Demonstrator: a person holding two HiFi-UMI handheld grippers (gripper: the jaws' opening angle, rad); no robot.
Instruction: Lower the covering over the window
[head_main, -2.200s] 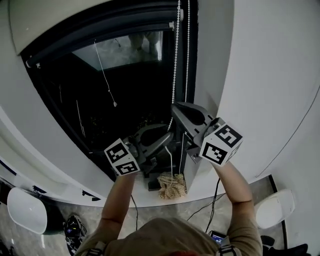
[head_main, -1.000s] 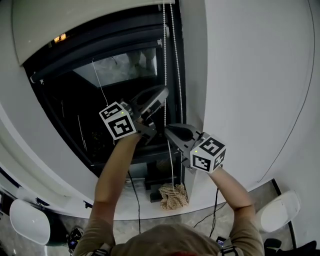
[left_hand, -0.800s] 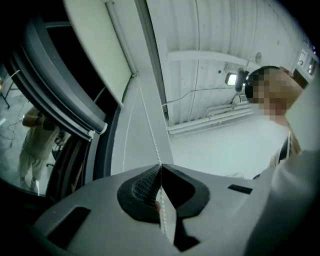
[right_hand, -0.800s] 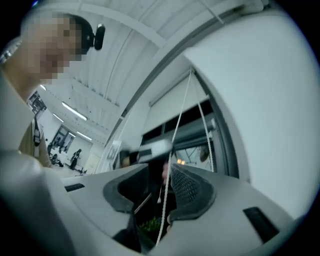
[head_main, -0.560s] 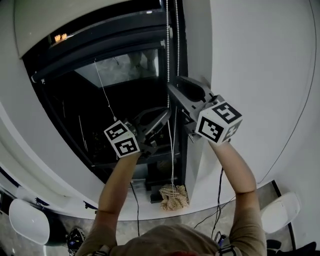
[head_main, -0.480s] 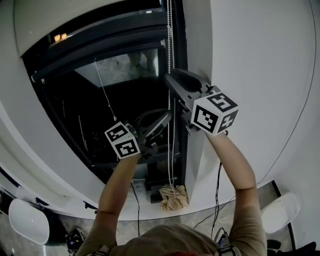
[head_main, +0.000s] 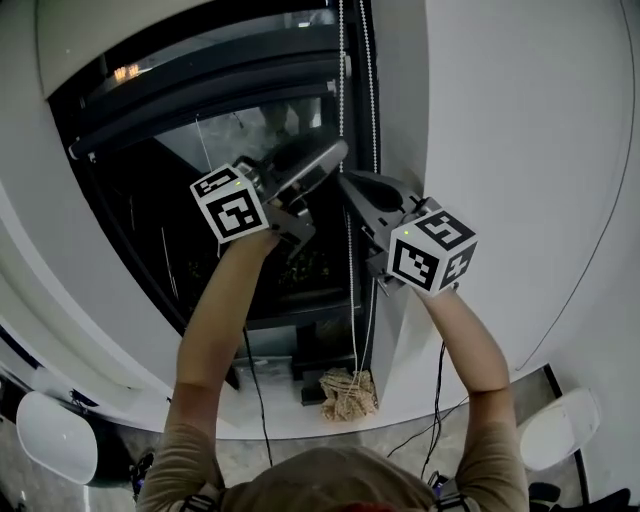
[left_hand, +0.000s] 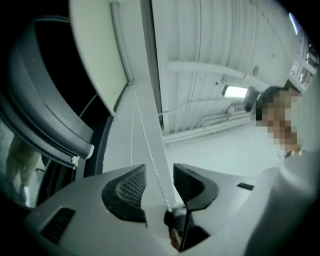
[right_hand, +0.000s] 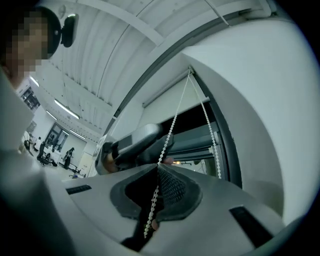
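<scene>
White bead chain, right gripper just pinched it, left gripper fingers just spread round it

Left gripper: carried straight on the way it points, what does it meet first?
The left gripper would probably meet the white window jamb first, though depth is unclear; the bead chain runs between its tongs, which have just been opening.
</scene>
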